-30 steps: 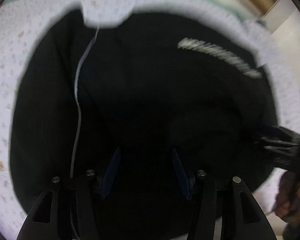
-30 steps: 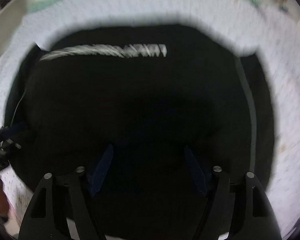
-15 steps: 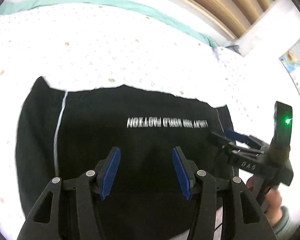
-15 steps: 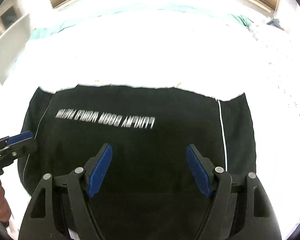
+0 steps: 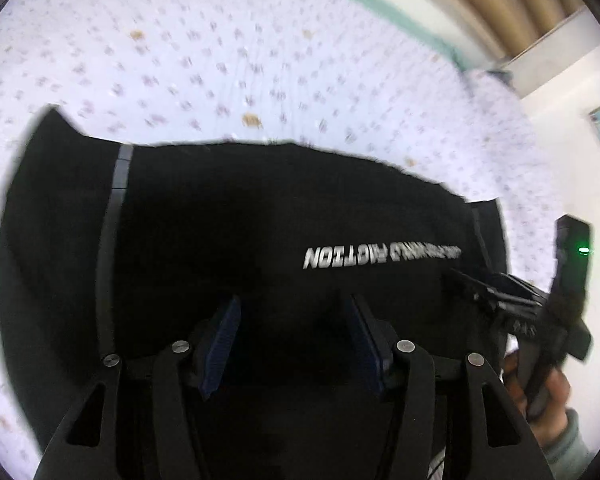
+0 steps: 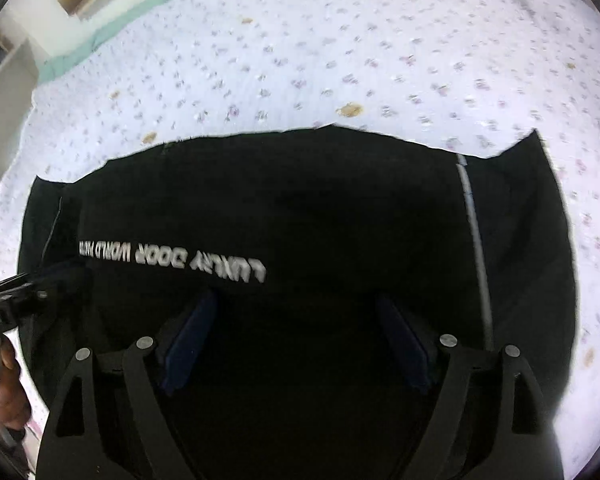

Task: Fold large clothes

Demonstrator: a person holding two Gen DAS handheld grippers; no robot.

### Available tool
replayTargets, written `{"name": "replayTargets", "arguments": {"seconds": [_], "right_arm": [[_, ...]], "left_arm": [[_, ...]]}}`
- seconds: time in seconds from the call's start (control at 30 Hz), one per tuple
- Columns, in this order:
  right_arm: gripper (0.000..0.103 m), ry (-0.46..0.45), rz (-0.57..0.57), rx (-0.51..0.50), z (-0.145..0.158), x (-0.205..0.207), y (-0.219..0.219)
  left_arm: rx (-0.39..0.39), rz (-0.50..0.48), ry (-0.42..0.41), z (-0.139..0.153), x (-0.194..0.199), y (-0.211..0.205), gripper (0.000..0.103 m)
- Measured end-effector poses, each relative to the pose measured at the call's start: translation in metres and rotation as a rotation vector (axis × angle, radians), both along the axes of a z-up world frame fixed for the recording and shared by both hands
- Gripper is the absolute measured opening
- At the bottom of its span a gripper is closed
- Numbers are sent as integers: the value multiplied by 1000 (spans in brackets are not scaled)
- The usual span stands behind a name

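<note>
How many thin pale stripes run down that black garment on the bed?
2 on the black garment: one stripe near its left edge, one stripe near its right edge. The near part lies behind the grippers, so more may be hidden.

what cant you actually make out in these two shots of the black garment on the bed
- Black garment, near edge: both views, hidden behind the gripper bodies.
- White lettering: blurred, upside down; its far end unreadable in the left wrist view.
- Right gripper, left gripper: jaws opening, nothing visibly pinched, but dark cloth leaves contact unclear.
- Bedsheet: print smeared.
</note>
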State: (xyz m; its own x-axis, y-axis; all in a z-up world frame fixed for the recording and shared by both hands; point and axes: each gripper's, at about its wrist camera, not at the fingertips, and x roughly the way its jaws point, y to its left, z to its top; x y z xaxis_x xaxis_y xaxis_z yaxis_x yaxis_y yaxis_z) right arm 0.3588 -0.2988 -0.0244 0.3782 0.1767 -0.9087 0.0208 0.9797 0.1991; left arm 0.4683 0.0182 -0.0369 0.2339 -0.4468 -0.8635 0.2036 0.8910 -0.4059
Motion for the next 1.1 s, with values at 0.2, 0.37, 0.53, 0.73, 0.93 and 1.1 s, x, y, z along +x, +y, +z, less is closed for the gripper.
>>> {"name": "replayTargets", "arguments": {"seconds": [0.2, 0.37, 0.53, 0.73, 0.93, 1.1], "right_arm": [[86, -51, -110, 46, 33, -52, -54], [87, -66, -195, 1, 41, -73, -89], [87, -69, -232, -1, 47, -85, -114], [87, -20, -205, 61, 18, -77, -126], [87, 22, -180, 151, -20, -65, -129], [96, 75, -180, 218, -51, -48, -133]], "left_arm": [[30, 162, -58, 37, -34, 94, 58], [-33, 312, 15, 26, -45, 151, 58], [-115, 340, 94, -2, -43, 158, 58], [-210, 336, 210, -51, -24, 154, 59], [-322, 332, 264, -82, -22, 148, 62], [-378, 327, 297, -98, -16, 144, 69]]}}
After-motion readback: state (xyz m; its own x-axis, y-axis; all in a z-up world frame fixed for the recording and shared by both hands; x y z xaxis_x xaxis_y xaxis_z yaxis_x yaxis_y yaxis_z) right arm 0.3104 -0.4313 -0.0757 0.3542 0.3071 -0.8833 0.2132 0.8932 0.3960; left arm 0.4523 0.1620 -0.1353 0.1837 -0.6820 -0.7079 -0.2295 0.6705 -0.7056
